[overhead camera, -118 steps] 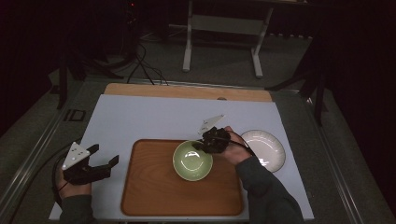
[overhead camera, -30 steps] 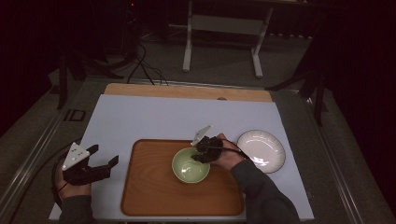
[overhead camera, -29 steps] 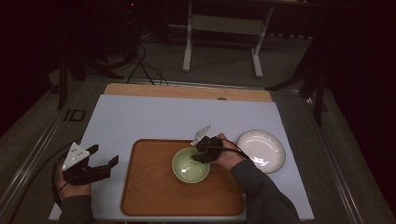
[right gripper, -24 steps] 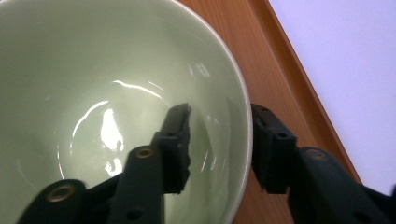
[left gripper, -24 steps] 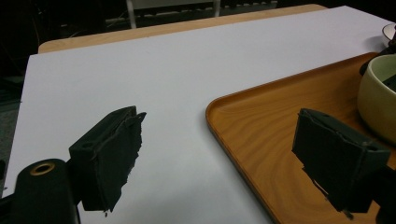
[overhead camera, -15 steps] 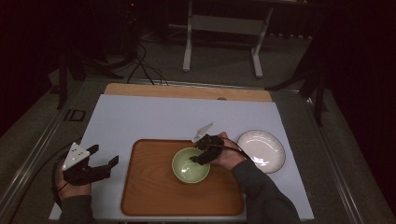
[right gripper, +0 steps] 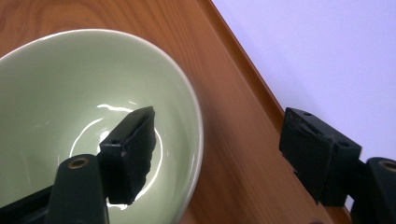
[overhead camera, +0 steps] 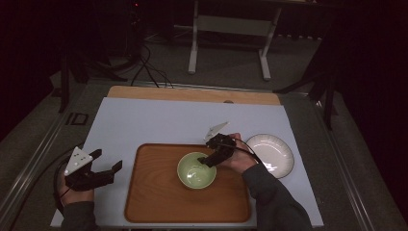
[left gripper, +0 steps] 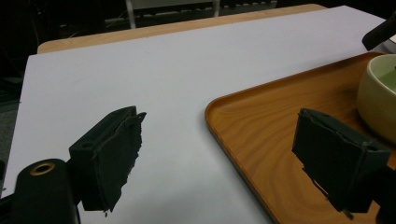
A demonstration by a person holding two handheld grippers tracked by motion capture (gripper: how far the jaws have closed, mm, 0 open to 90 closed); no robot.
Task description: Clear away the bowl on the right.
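We're at the bench, its top covered w/ a pale sheet. On it sits the wooden tray, and the green bowl stands upright inside the tray, a bit right of its middle, empty as far as we can tell. A white plate lies on the sheet just beside the tray's right edge, not yet on the tray.

Our right claw hangs at the bowl's right rim w/ jaws apart; they've just been opening. In the right gripper view one jaw is inside the bowl, the other outside over the tray, the rim between them but neither pad pressing on it. So we judge the bowl placement done and released.

Left claw waits open and empty over the sheet, left of the tray.

Left to do, prob.: back the right claw off, then perhaps the plate.
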